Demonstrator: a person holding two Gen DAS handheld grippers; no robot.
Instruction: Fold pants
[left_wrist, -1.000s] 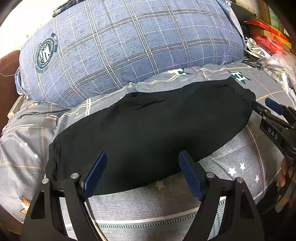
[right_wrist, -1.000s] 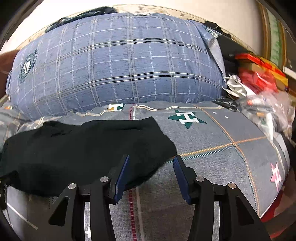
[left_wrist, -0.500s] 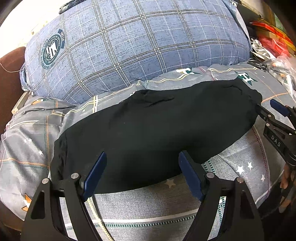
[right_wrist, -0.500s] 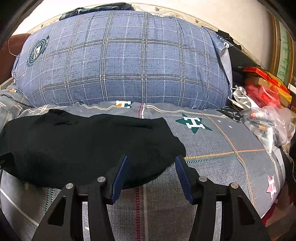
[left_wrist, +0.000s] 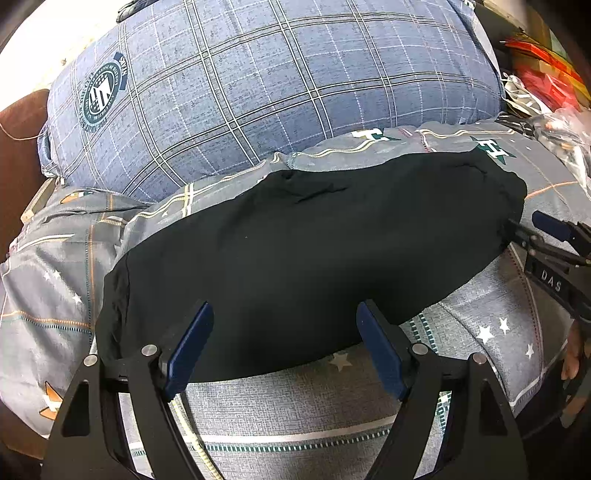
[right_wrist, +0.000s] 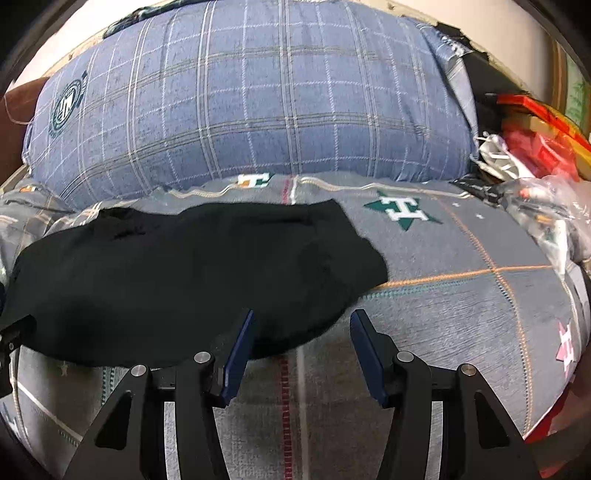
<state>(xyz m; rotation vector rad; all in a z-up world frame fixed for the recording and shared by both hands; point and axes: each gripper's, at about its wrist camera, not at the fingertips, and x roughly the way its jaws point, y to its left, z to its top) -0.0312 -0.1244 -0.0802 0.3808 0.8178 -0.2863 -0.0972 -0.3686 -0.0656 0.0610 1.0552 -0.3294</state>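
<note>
Since the earlier frame the R gripper (right_wrist: 301, 332) is tipping a bit further down, w/ the black pants (left_wrist: 306, 266) sitting slightly lower in its view and its jaws standing a little wider; L view is barely changing. Pants are lying flat, already doubled into a long dark strip across the center of both frames, on the grey star-print bedsheet (left_wrist: 480, 306), below the big blue plaid pillow (left_wrist: 280, 81) filling the upper half. L gripper (left_wrist: 284, 328) is hovering w/ jaws wide apart over the strip's near edge, lower center, pads not pressing cloth and holding nothing. R gripper is sitting about half open at the strip's right end, nothing gripped, left pad over the hem. Prob. both are lining up along the near edge to pinch it for the next fold. Clutter at far right (right_wrist: 535, 155) is staying clear of the work.
</note>
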